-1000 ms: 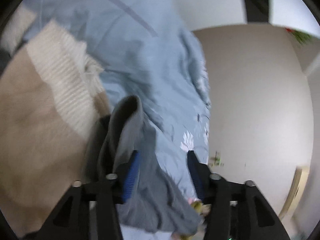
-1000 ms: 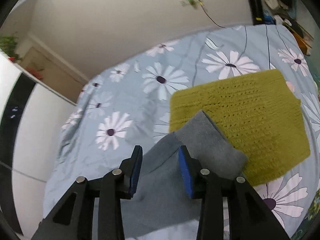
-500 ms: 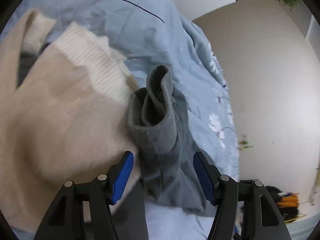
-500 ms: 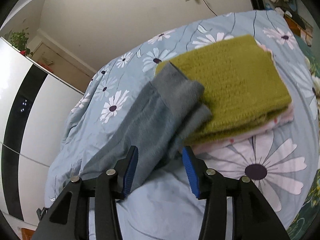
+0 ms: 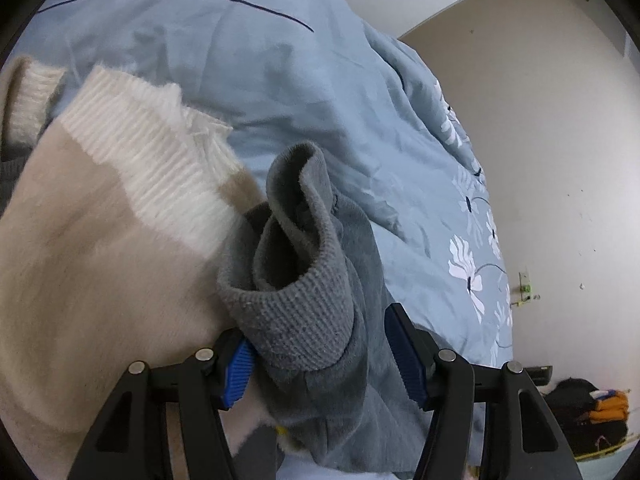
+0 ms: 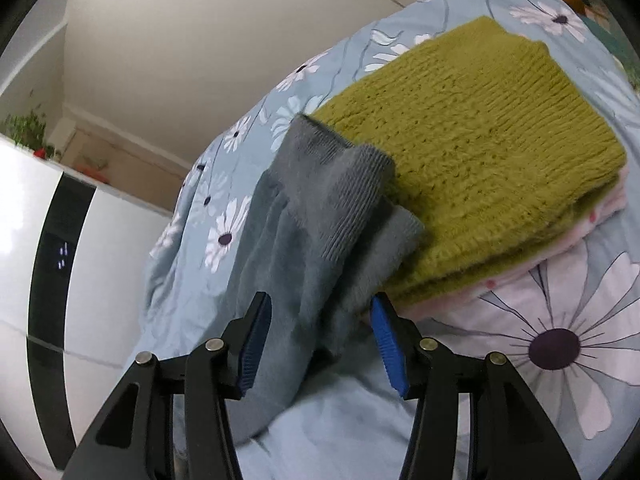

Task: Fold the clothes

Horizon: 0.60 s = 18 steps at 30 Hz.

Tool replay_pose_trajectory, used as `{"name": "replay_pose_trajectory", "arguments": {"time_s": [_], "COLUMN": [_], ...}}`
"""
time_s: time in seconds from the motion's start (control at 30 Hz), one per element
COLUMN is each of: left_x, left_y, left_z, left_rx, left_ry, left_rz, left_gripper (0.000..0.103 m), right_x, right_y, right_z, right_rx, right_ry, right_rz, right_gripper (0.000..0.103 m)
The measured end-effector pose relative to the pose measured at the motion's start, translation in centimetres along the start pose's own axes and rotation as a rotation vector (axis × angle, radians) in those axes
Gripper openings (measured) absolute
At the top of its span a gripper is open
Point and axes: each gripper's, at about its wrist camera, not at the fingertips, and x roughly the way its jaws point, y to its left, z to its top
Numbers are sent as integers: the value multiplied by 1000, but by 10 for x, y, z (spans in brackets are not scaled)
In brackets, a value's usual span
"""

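Lying lengthwise away from both grippers, grey sleeve (image 6: 320, 216) cuff-first, jaws wide apart, gripping nothing

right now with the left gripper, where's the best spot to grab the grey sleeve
Take the ribbed cuff of the grey sleeve, across its flattened width, coming straight forward along the left gripper. The cuff stands up curled between the open jaws, denser than the fleece below, so it should pinch firmly. Keep the left pad off the cream sweater alongside.
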Motion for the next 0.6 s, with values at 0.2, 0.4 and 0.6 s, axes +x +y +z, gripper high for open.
{"name": "replay_pose_trajectory", "arguments": {"time_s": [0.2,0.4,0.6], "left_x": [4,1,-41], "left_y": [1,-2,-36], "left_z": [8,13,22], "left_rx": [-18,-52,46], "left_ry": [-1,-17,-79], "left_rz": [39,54,-27], "left_gripper": [41,23,18], "right_x": [-3,6,-26], "right_y": [7,0,54], "right_z": [6,16,25], "right_rx": [7,107,-54], "right_ry": [-48,-88,-141], "right_rz": [9,-54,-37], "right_gripper": [53,22,13]}}
